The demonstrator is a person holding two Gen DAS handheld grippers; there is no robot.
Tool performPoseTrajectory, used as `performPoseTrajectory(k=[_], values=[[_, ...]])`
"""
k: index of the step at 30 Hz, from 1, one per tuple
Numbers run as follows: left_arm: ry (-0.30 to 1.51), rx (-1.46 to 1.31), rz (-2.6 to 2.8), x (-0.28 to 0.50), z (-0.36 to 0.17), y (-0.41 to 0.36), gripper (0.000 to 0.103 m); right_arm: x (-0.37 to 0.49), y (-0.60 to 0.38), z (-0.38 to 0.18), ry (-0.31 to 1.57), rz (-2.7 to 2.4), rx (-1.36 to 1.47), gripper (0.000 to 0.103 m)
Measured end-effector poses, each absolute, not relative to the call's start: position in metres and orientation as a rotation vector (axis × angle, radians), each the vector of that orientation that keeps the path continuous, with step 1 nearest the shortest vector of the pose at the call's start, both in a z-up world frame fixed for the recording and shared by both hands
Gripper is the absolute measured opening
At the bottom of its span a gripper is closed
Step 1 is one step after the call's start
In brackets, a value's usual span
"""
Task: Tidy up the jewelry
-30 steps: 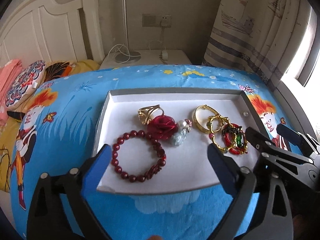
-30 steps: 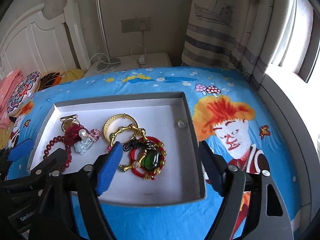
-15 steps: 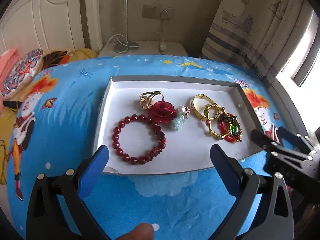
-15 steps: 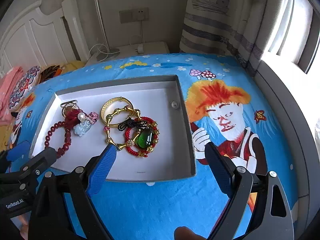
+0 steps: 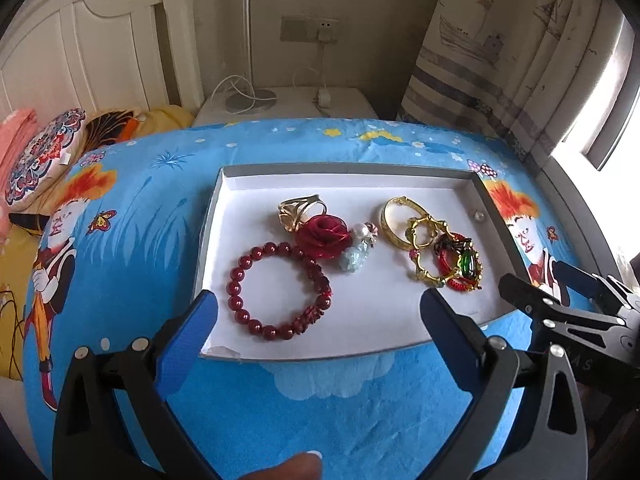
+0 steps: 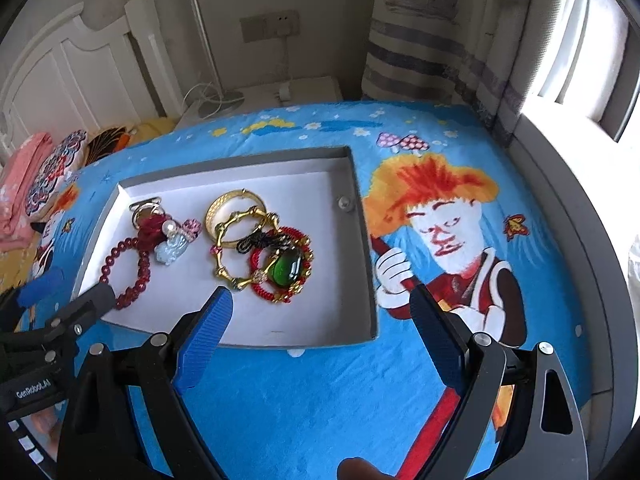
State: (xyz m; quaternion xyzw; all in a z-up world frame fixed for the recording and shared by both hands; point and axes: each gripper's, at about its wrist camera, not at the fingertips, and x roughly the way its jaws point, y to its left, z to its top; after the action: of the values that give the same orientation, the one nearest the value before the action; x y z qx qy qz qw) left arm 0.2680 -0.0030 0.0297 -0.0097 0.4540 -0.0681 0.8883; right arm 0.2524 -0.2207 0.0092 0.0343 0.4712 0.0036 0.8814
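A shallow grey tray [image 5: 224,174] [image 6: 364,208] with a white floor lies on a blue cartoon bedspread. In it lie a dark red bead bracelet [image 5: 280,286] [image 6: 126,268], a red rose brooch [image 5: 326,236], a gold ring [image 5: 298,208], a pale blue charm [image 5: 354,258], a gold bangle [image 5: 396,220] [image 6: 234,210], a gold bamboo bangle [image 5: 424,248] and a red cord bracelet with a green stone [image 5: 460,266] [image 6: 286,266]. My left gripper [image 5: 318,320] is open and empty at the tray's near edge. My right gripper [image 6: 322,312] is open and empty over the tray's near right corner.
A small pearl-like bead [image 6: 343,202] sits by the tray's right wall. A white headboard [image 5: 80,52] and cushions [image 5: 40,156] are at the left, a bedside table with a lamp base [image 5: 252,100] behind, curtains [image 6: 460,32] and a window at the right.
Both grippers drew back and rose away from the tray over the first half second, then the left came forward again a little. The jewelry has not moved.
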Motion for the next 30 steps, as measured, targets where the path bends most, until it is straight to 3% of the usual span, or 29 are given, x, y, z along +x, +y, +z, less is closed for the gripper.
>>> performPoseTrajectory(k=[30], values=[[0.960, -0.010, -0.095, 0.2746, 0.0248, -0.0015, 0.098, 0.2606, -0.2227, 0.0049, 0.994, 0.004, 0.058, 0.084]])
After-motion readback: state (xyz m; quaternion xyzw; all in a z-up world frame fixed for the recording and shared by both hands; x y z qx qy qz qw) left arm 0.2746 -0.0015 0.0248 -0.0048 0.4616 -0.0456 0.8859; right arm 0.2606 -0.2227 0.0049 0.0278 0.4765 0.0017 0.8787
